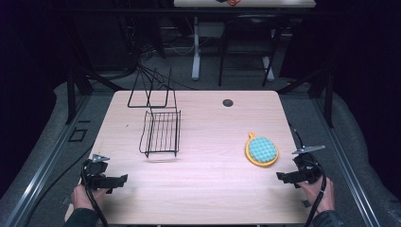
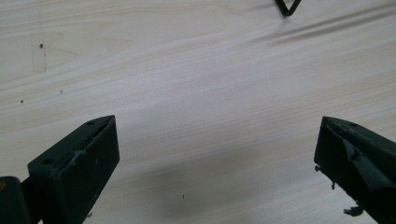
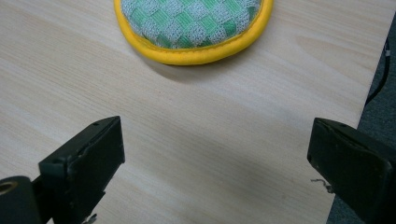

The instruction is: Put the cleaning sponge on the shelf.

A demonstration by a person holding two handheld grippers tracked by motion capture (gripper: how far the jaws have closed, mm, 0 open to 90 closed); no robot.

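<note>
Now the right tongs (image 1: 282,177) hover low over the table (image 1: 213,189) near its right edge, jaws spread wide with nothing but bare wood between them. Just ahead of those jaws lies the scrubber (image 1: 261,150), green checks inside a yellow rim, flat on the wood and clear of both pads. Over on the other side, the left tongs (image 1: 124,178) gape equally wide, empty too, wood grain showing between the jaws. Beyond them, further up the table, stands the black wire rack (image 1: 161,132), well apart from the scrubber.
</note>
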